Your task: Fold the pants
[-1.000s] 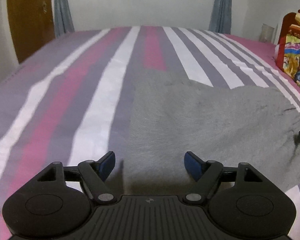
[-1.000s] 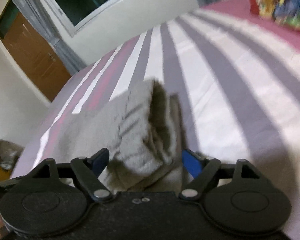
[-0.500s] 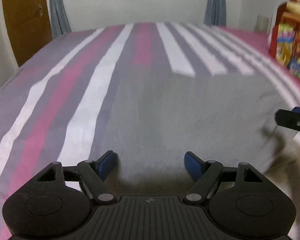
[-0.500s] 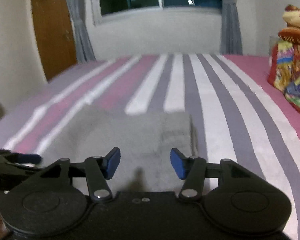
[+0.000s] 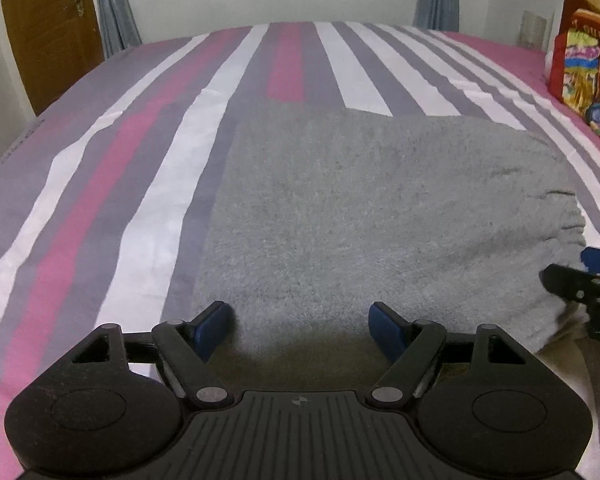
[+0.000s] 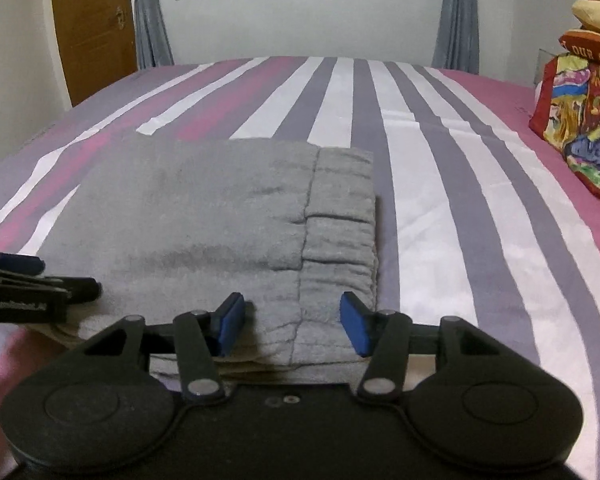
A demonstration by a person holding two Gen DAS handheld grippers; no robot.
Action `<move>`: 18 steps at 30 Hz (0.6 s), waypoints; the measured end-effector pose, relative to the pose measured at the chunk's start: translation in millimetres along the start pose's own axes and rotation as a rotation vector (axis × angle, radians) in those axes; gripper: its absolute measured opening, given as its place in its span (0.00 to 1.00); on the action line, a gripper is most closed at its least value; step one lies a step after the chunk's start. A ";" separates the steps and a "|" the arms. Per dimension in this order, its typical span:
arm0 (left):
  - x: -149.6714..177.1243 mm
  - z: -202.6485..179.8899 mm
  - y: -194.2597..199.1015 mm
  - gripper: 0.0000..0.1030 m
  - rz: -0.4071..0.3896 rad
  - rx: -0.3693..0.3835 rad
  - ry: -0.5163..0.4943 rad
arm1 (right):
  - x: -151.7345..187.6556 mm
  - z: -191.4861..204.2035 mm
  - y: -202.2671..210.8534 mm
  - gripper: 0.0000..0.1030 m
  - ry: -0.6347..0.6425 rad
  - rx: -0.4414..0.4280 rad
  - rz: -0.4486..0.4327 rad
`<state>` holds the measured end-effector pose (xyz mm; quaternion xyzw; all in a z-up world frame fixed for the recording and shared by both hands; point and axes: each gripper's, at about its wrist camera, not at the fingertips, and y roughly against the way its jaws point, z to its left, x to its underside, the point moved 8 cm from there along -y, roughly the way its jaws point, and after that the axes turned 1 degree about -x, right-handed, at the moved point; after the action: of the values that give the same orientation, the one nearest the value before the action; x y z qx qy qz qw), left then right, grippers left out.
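1. The grey pants (image 6: 204, 216) lie as a flat folded rectangle on the striped bed (image 6: 460, 208), filling the centre of the left wrist view and the centre-left of the right wrist view.
2. The left tool (image 5: 300, 326) hovers at the near edge of the cloth, lower centre of its frame; its jaws stand wide apart with nothing between them.
3. The right tool (image 6: 292, 328) sits low over the near edge by the waistband (image 6: 344, 216), jaws apart on either side of the seam, gripping nothing.
4. Judged from the tidy stack and both tools free of the cloth, a fold looks just laid down; the step in hand seems to be letting go and checking the shape.
5. The next move likely calls for one of two things: a further fold, with both tools pinching the near edge layers together and carrying them evenly to the far edge, or only smoothing.
6. The long axis of the bundle runs left to right across both frames, across the bed's stripes.
7. The gathered waistband end points to the right of the frame; the opposite end lies toward the left.
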<state>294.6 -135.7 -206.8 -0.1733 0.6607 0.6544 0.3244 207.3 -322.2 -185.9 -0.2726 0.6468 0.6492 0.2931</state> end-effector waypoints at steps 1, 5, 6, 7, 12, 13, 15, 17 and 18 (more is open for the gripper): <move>-2.0 -0.5 2.0 0.75 0.009 -0.004 -0.003 | -2.1 2.2 5.0 0.56 -0.002 -0.005 0.000; -6.7 1.9 6.4 0.95 0.036 -0.041 -0.011 | -7.1 6.7 18.3 0.66 -0.040 -0.015 0.006; -6.4 3.5 7.5 1.00 0.040 -0.042 -0.002 | -7.6 5.9 19.5 0.68 -0.051 -0.009 0.005; -6.1 4.1 8.8 1.00 0.045 -0.034 0.008 | -7.7 5.5 24.2 0.68 -0.065 0.003 0.000; 1.2 8.7 19.7 1.00 0.068 -0.007 0.066 | 5.1 0.5 45.4 0.79 -0.163 -0.025 0.000; 3.1 10.2 21.1 1.00 0.069 -0.003 0.068 | 10.8 -0.6 47.0 0.79 -0.176 -0.033 0.018; 7.9 11.3 31.6 1.00 0.056 0.017 0.087 | 20.7 -1.9 47.6 0.80 -0.197 -0.040 0.056; 13.9 14.5 43.5 1.00 0.043 0.048 0.123 | 31.3 -3.6 50.4 0.85 -0.228 -0.061 0.088; 18.1 16.4 50.0 1.00 0.042 0.061 0.142 | 36.8 -4.0 52.6 0.89 -0.250 -0.079 0.107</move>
<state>252.1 -112.0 -179.9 -0.1955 0.7052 0.6266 0.2679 143.6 -324.7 -177.2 -0.1662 0.5928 0.7178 0.3253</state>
